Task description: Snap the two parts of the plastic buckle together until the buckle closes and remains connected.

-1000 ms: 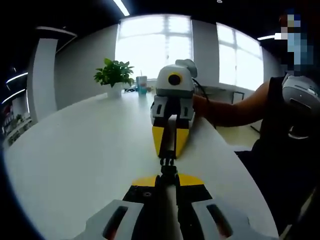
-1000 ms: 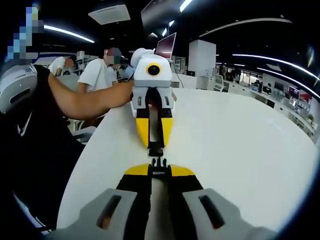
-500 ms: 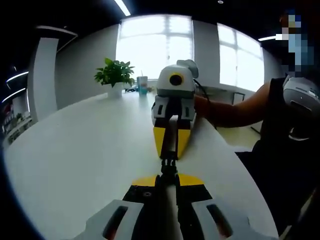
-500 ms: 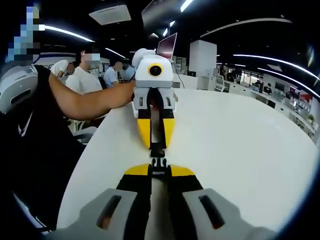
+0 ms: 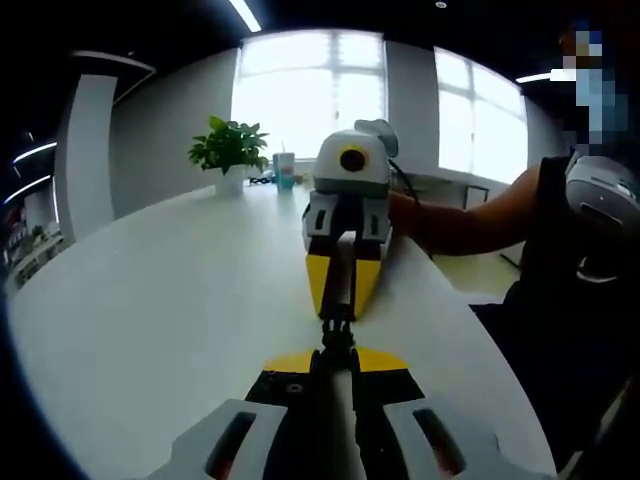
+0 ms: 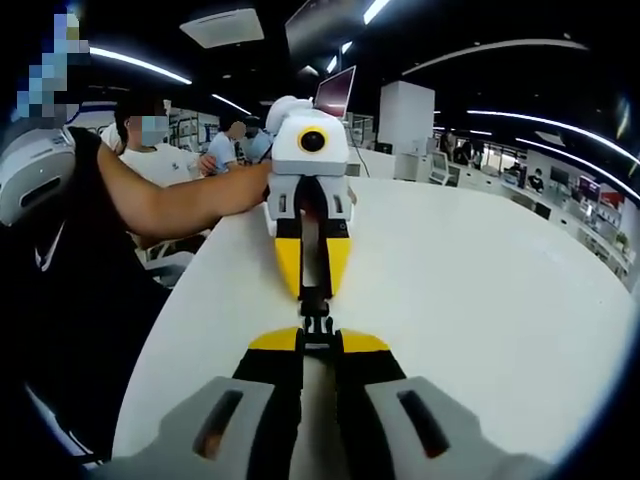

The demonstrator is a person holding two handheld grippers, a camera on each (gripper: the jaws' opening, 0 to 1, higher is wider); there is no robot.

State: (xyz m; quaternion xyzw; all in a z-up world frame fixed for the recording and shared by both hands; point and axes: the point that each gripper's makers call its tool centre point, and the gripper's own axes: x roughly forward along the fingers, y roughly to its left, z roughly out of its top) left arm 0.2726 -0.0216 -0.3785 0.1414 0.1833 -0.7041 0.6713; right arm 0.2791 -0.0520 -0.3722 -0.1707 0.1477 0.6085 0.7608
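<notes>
My left gripper (image 5: pixel 337 356) and my right gripper (image 6: pixel 316 340) face each other tip to tip, low over the white table (image 5: pixel 170 300). Each is shut on one black part of the plastic buckle. The left one's part (image 5: pixel 338 338) juts from its yellow jaw tips, and the right one's pronged part (image 6: pixel 316 326) from its own. In the right gripper view the left gripper (image 6: pixel 314 293) comes from straight ahead, and the two parts meet end to end with no gap. Whether they have latched I cannot tell. In the left gripper view the right gripper (image 5: pixel 338 312) stands just as close.
A person's bare forearm (image 6: pixel 170 205) and dark torso (image 5: pixel 580 320) line one side of the table. A potted plant (image 5: pixel 229 152) and a cup (image 5: pixel 285 168) stand at the far end. Seated people (image 6: pixel 150 150) and a monitor (image 6: pixel 333 92) are behind.
The two grippers have drawn together along their shared line. The small gap between the buckle parts seen a second ago has shut, and the parts now touch.
</notes>
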